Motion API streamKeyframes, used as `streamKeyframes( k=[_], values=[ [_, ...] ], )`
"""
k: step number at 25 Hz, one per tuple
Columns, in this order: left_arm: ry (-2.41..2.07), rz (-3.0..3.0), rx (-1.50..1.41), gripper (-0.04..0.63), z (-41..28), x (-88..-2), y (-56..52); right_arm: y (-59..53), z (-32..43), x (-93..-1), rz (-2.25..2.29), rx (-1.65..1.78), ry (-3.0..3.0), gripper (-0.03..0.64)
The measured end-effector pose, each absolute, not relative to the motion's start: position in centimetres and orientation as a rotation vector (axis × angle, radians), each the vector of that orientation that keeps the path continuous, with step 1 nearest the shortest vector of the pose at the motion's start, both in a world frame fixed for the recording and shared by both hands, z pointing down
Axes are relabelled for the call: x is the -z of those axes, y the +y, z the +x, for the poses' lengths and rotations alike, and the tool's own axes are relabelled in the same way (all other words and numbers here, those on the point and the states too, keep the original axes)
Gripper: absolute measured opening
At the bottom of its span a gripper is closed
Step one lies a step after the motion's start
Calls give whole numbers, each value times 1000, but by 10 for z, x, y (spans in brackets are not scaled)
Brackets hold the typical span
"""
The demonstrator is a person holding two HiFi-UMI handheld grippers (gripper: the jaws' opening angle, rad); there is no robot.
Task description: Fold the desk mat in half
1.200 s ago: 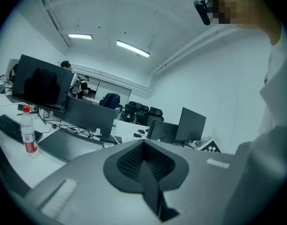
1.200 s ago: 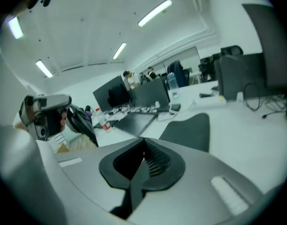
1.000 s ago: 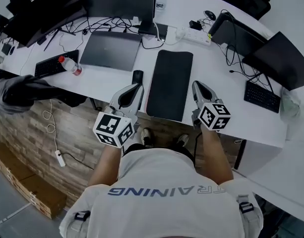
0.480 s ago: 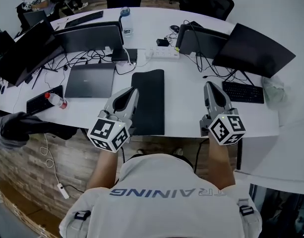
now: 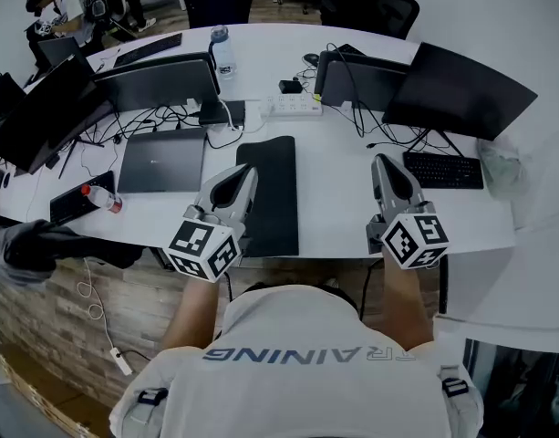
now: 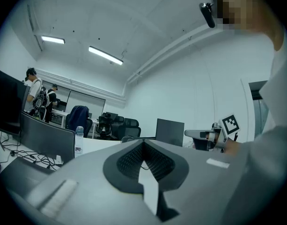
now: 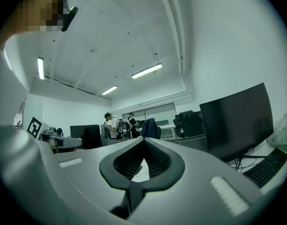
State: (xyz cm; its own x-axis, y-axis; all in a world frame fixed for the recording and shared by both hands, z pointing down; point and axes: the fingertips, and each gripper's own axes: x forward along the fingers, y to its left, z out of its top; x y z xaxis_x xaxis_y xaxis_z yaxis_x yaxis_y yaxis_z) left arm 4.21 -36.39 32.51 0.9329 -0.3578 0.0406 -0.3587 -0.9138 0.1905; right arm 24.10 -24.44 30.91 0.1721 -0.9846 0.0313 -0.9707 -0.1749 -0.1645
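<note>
The black desk mat lies flat and unfolded on the white desk. Its long side runs away from me and its near end reaches the desk's front edge. My left gripper hovers over the mat's near left part, shut and empty. My right gripper is well to the right of the mat, above bare desk, also shut with nothing in it. In the left gripper view the left gripper points out across the room with its tips together. The right gripper looks the same in the right gripper view.
A closed laptop lies left of the mat, a power strip and cables behind it. Monitors stand at the back, a keyboard at the right. A water bottle stands far back; another bottle lies at the left.
The head view has swung up and shows more of the desk. My left gripper now overlaps the mat's left edge. The right gripper stands farther from the mat's right edge than before.
</note>
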Motion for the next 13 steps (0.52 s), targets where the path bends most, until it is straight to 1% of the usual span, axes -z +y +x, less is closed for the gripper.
streamKeyframes(
  k=[13],
  values=[
    [-575,2882,-15,0,34,-330,-362,-245,233,-312,-2310,192,1971,14]
  ],
)
